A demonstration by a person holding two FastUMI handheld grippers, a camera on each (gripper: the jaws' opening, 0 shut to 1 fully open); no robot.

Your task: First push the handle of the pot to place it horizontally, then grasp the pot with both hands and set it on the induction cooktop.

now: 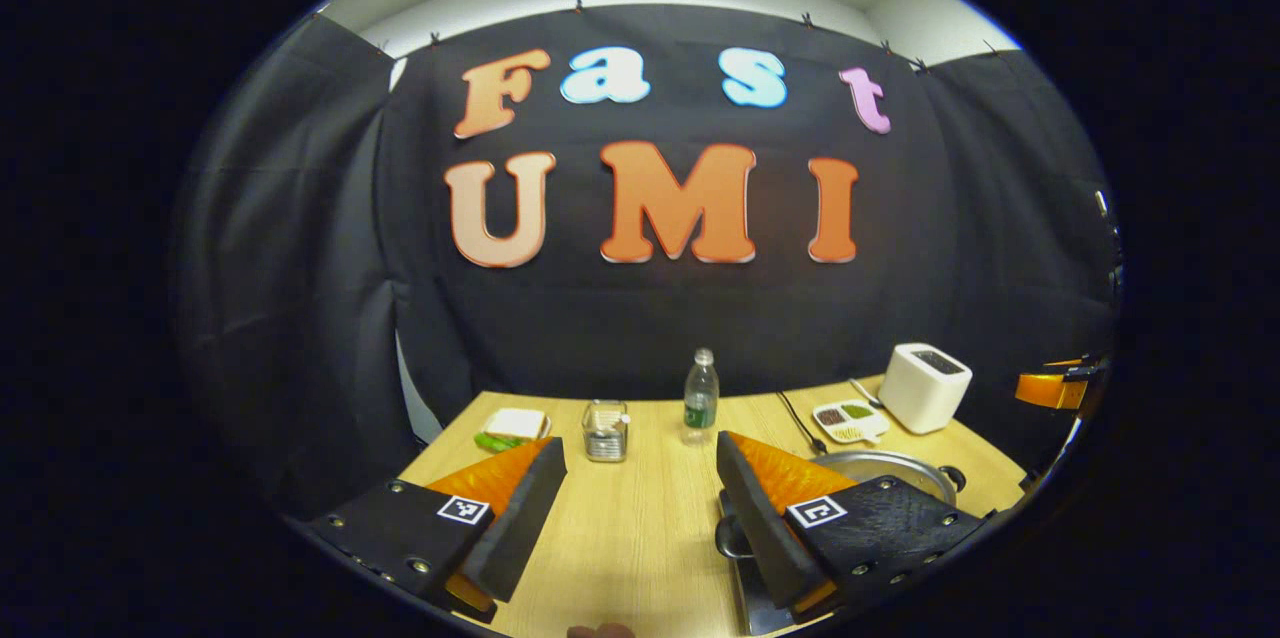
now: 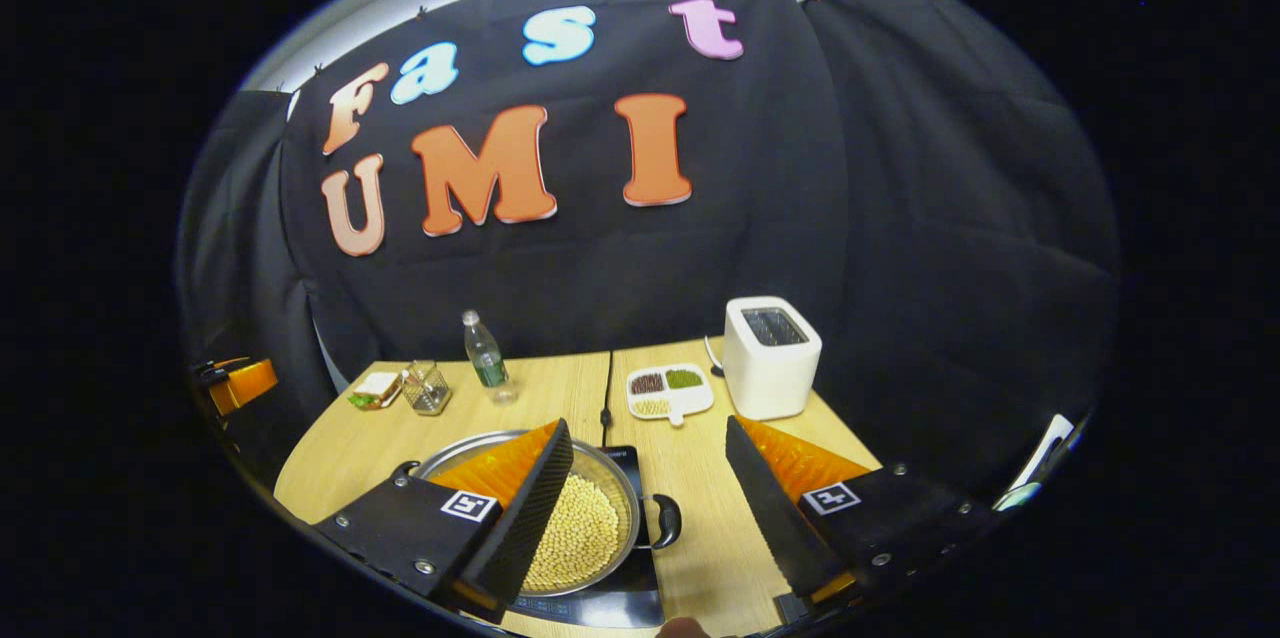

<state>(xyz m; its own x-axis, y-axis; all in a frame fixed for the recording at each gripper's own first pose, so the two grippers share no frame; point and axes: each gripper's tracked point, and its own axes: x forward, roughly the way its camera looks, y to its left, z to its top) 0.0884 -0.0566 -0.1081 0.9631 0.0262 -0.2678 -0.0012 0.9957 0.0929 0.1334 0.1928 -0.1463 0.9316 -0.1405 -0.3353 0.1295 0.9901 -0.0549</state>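
Both pairs of jaws gape wide, empty, above the pot.
Left gripper point(image 1: 640, 508): pot point(image 1: 890, 470) lies to its right. Right gripper point(image 2: 650, 498): bean-filled pot point(image 2: 585, 518) on induction cooktop point(image 2: 620, 603), handle point(image 2: 665, 521) between the jaws; right is nearer.

On the table point(image 2: 700, 508) there is one pot point(image 2: 590, 518) of beans, one induction cooktop point(image 2: 625, 603), one toaster point(image 2: 770, 356), one water bottle point(image 2: 485, 350), one divided dish point(image 2: 668, 390), one wire basket point(image 2: 427, 388) and one sandwich point(image 2: 375, 388). Two grippers count: left point(image 1: 640, 508), right point(image 2: 648, 508).
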